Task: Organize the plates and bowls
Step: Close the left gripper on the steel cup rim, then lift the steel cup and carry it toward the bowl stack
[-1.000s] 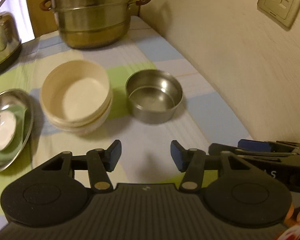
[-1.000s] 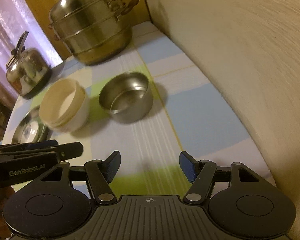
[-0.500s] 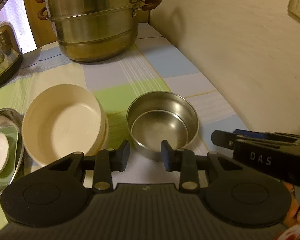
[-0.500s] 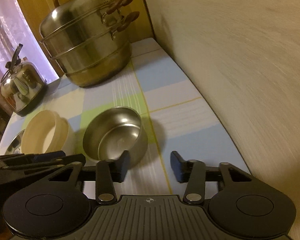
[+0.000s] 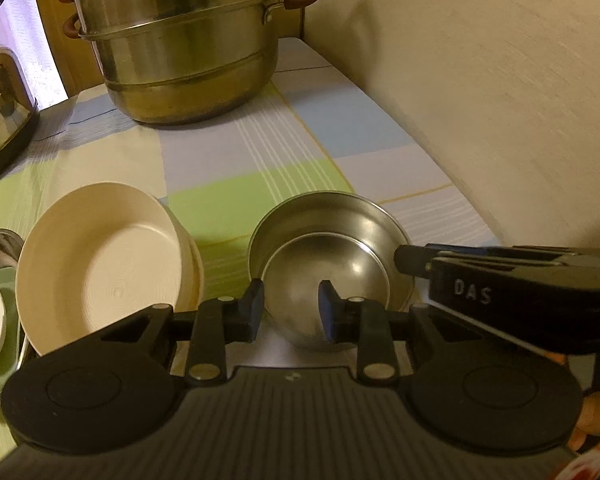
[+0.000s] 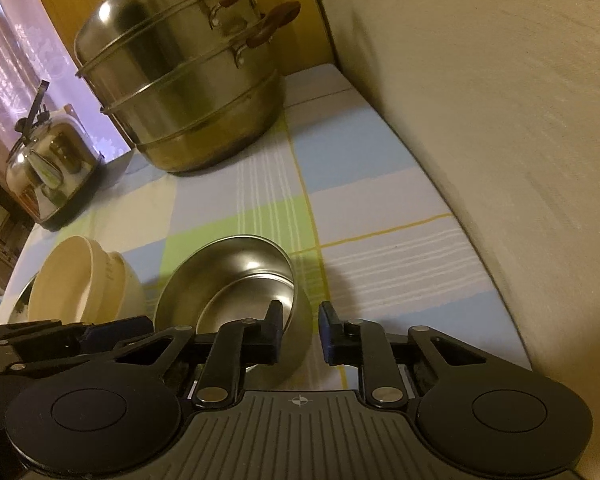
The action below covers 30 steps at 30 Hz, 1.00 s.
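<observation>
A checked tablecloth (image 5: 240, 152) covers the table that runs along a pale wall (image 5: 480, 100). A tall tiered steamer pot (image 5: 180, 60) stands at the far end, with a shiny kettle (image 6: 52, 160) off to its left. Nearer, a stack of cream bowls (image 5: 100, 264) sits just beside the steel bowl (image 5: 332, 248), which rests on the cloth directly in front of both tools. The left gripper (image 5: 291, 310) straddles the bowl's near wall, one finger outside and one over the inside. The right gripper (image 6: 300, 332) straddles the bowl's right-hand wall in the same way. Both sets of jaws have just been closing with the thin wall between them, but whether the pads already bite the metal I cannot tell. The likely trouble is the smooth, sloping steel. A pinch on so narrow a rim could slip, so the bowl might skid on the cloth or drop as it comes up. Uneven pull from the two sides could tip it against the cream stack and knock those bowls askew.
</observation>
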{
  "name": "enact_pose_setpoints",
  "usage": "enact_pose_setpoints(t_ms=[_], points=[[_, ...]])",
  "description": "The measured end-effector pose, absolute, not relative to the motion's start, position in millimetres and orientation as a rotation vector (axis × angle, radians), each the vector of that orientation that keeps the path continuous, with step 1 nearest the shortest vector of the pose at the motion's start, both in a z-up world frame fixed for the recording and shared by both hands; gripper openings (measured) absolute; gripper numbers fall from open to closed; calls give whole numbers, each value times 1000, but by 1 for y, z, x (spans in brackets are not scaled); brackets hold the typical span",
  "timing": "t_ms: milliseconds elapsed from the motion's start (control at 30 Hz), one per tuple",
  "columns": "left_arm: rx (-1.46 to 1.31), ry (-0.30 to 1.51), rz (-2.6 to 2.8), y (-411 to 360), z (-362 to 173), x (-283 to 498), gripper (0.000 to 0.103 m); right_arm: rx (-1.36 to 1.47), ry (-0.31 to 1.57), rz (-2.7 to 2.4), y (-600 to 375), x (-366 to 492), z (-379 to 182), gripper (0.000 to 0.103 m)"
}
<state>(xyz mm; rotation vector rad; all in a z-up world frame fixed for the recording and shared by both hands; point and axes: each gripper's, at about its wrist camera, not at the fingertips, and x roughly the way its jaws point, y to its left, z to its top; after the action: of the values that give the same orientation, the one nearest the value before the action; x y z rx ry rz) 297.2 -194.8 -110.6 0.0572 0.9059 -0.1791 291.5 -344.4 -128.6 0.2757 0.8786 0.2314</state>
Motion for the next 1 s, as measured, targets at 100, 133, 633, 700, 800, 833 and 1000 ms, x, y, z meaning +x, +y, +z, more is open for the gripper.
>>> enact_pose_setpoints(t_ms=[100, 133, 633, 700, 800, 833, 1000], points=[[59, 908, -185, -195, -111, 300, 26, 274, 888, 247, -342, 295, -130, 13], [59, 909, -188, -195, -110, 300, 26, 277, 890, 252, -341, 295, -130, 7], [50, 952, -280, -173, -110, 260, 26, 228, 977, 244, -343, 252, -118, 7], [48, 962, -292, -166, -111, 250, 26, 223, 988, 256, -342, 243, -118, 7], [36, 976, -307, -158, -112, 235, 26, 212, 999, 282, -338, 226, -117, 7], [30, 982, -307, -155, -113, 230, 26, 206, 1002, 291, -336, 222, -117, 7], [11, 1017, -303, -143, -114, 211, 26, 198, 1017, 338, -326, 199, -117, 7]])
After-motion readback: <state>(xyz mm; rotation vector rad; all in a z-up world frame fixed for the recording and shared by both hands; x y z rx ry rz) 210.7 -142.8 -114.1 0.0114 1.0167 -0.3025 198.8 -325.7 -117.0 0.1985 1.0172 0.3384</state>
